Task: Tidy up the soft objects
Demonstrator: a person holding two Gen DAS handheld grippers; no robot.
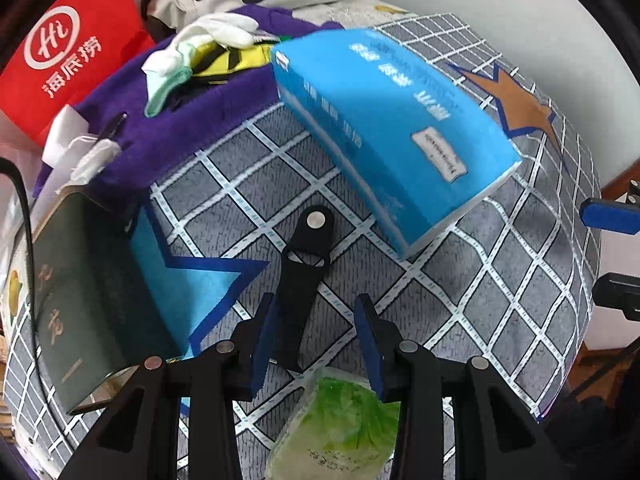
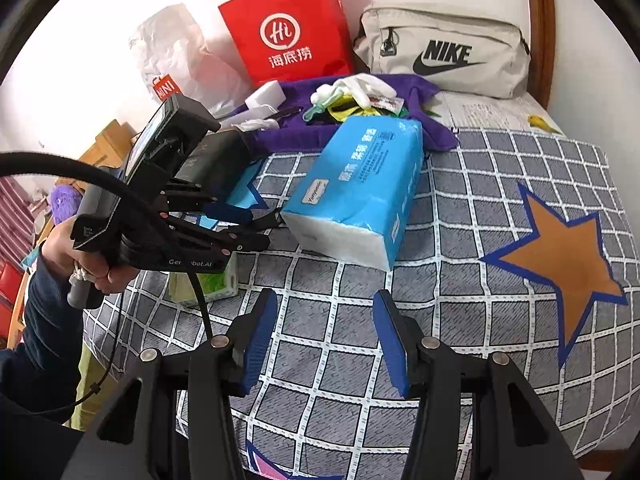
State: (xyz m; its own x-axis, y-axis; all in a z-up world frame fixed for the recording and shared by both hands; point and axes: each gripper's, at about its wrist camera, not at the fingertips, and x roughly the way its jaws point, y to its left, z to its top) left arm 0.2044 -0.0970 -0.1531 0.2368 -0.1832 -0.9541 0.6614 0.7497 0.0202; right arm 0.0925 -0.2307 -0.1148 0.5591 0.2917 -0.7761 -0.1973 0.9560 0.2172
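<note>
A blue tissue pack (image 1: 392, 128) lies on the grey checked blanket (image 1: 500, 300); it also shows in the right wrist view (image 2: 360, 192). A black strap (image 1: 302, 276) lies between my left gripper's (image 1: 316, 344) open fingers, and a green-and-white tissue packet (image 1: 340, 424) sits just below them. The left gripper also shows in the right wrist view (image 2: 240, 220), low over the blanket. My right gripper (image 2: 324, 340) is open and empty above bare blanket, short of the blue pack. White socks (image 1: 212, 36) and a yellow item lie on a purple cloth (image 1: 192, 120).
A dark green box (image 1: 84, 300) stands at the left. A red paper bag (image 2: 288, 28) and a beige Nike bag (image 2: 444, 52) stand at the back against the wall. The blanket has an orange star (image 2: 560, 256) at the right.
</note>
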